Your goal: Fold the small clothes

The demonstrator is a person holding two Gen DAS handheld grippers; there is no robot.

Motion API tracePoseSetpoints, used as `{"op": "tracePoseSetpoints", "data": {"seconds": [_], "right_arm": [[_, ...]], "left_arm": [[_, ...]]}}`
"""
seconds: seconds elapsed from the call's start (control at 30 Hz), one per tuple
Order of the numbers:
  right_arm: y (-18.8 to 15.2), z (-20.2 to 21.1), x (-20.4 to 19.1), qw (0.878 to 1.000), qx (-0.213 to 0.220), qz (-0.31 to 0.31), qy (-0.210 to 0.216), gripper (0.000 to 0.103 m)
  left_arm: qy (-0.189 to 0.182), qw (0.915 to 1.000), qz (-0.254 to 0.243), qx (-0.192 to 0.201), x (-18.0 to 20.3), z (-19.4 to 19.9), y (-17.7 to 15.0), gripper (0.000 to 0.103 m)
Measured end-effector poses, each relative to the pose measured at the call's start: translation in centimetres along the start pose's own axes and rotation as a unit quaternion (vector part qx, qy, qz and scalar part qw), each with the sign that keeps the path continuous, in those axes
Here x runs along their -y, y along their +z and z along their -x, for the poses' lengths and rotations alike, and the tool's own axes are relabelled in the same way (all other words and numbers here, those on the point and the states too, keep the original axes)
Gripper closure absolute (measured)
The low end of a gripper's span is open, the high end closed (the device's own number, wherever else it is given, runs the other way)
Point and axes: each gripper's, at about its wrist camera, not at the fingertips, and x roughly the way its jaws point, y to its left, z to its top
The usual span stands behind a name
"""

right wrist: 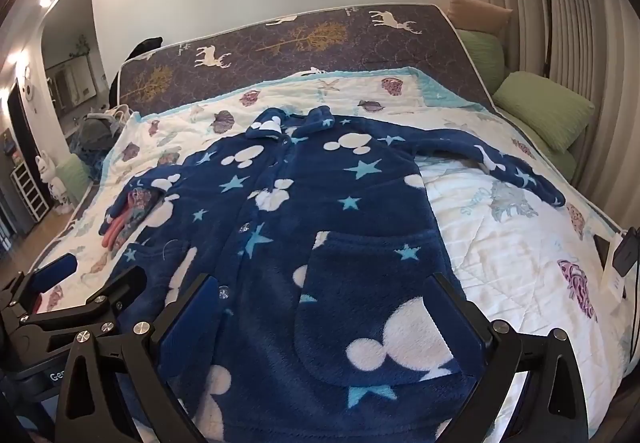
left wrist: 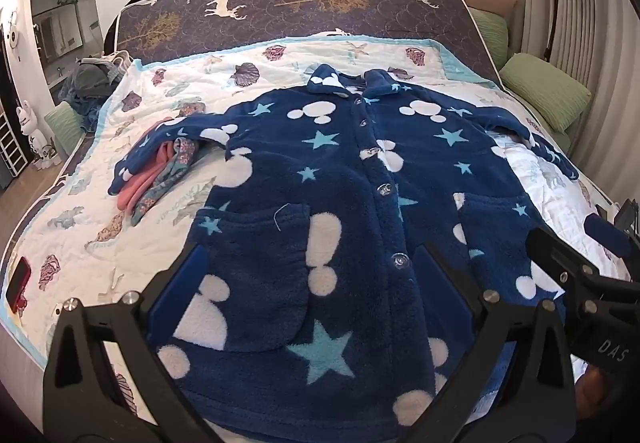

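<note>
Left wrist view: the left gripper [left wrist: 310, 263] stands with its jaws fully apart and nothing clamped between them. The fleece robe [left wrist: 340, 203] lies flat on the quilt [left wrist: 168, 227], directly under and ahead of the jaws. Its hem is nearest the gripper and its collar farthest. The left pocket [left wrist: 248, 271] sits between the two blue pads [left wrist: 440, 283]. The button placket [left wrist: 380, 171] runs away from the gripper, just inside the right-hand finger. The robe is navy, printed with white three-circle shapes and light-blue stars. Its left sleeve rests on a pink and floral garment [left wrist: 160, 179], ahead and to the left of the jaws. The right gripper [left wrist: 580, 255] enters at the right edge, over the robe's right pocket area.

Right wrist view: the right gripper [right wrist: 320, 307] is also spread wide and grips nothing. The robe [right wrist: 300, 211] lies below it, with the right pocket [right wrist: 380, 303] between the pads [right wrist: 188, 319]. The right sleeve [right wrist: 500, 163] extends ahead and to the right over the quilt [right wrist: 520, 243]. The left gripper [right wrist: 76, 283] shows at the left edge, also open.
</note>
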Motion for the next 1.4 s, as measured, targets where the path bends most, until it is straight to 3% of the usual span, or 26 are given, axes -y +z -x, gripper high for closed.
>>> {"op": "tracePoseSetpoints", "data": {"seconds": [0.53,0.93,1.4], "right_arm": [[-0.2,0.3,0.5,1.000,-0.007,-0.020,0.018,0.000],[-0.6,0.4,0.0,1.000,-0.008,-0.016,0.023,0.000],[-0.7,0.2,-0.1,0.999,-0.011,-0.017,0.025,0.000]], "left_arm": [[-0.004,0.9999,-0.007,0.008,1.0,-0.6,-0.2,0.001],[-0.041,0.9985,0.036,-0.006,0.1,0.0,-1.0,0.001],[-0.016,0.9998,0.008,0.007,-0.3,-0.3,-1.3,0.001]]}}
